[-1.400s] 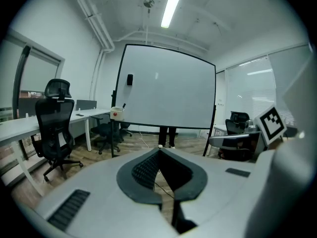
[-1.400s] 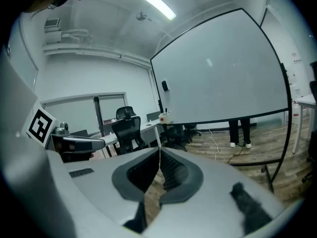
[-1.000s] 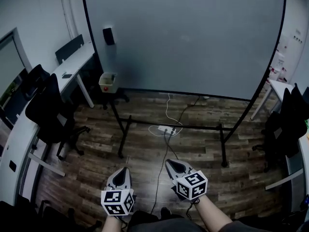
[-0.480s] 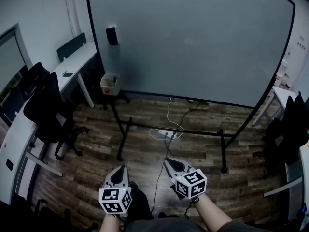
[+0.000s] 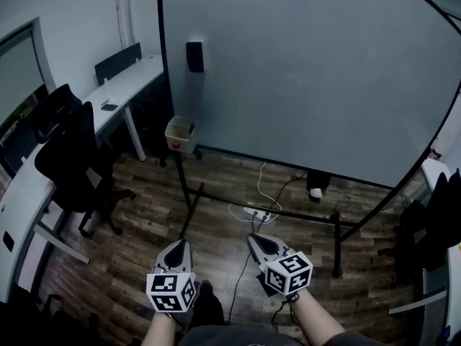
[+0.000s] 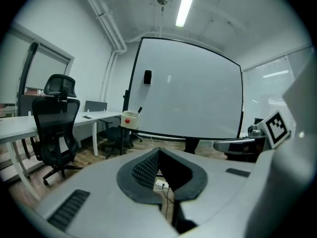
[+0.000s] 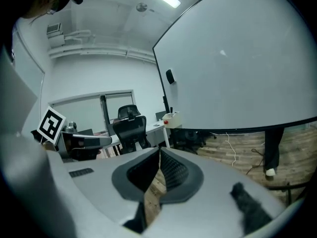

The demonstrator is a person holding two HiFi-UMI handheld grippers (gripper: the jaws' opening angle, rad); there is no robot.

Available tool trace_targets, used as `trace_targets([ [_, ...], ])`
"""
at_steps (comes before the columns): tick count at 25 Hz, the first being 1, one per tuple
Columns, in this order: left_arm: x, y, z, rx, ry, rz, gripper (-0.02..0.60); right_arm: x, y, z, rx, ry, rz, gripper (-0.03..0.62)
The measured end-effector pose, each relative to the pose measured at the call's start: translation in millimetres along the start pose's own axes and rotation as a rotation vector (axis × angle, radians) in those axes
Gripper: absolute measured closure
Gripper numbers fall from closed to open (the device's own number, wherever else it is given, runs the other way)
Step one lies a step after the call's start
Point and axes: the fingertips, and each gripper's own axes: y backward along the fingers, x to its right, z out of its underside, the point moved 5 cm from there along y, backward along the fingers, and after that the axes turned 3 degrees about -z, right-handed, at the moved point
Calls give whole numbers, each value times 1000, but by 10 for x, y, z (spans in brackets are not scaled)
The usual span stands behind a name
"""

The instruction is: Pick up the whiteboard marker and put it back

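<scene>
Whiteboard (image 5: 302, 71): large, on a stand, straight ahead.
Left gripper (image 5: 178, 245): jaws closed together, holding nothing.
Right gripper (image 5: 255, 240): jaws closed together, holding nothing.
Box (image 5: 180, 132): pale, at the whiteboard's lower left corner.
Marker (image 6: 139, 111): dark, sticking up from the box, well apart from both grippers.

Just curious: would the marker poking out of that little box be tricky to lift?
Probably light and stiff: the marker is thin and leans out of the box. Being so slim, it might slip or twist in a grip.
</scene>
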Motion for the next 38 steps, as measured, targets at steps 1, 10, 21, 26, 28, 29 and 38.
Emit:
trace_targets([
  [1,-56,-81,-47,2,-1,5,568,26,-85,-39,4,-7,4,569],
  [10,-610,-734,-446,8,9,37,568,204,-846,-438,32,-36,50,569],
  [21,-1151,-1337,-774,12,13,72,568,369,-1725,-823,68,-67,72,569],
  [26,-1400,-1665,-885,7,-3,89,568,507,-2127,-1010,109,-90,86,568],
  [28,-1490,-1807,-932,6,-7,96,568,554,-2288,-1080,122,-94,82,568],
  [29,-1532,-1874,-954,6,-9,98,568,576,-2366,-1112,128,-96,81,568],
  [38,-1824,-2332,-1161,22,-20,109,568,740,-2985,-1442,165,-69,82,565],
])
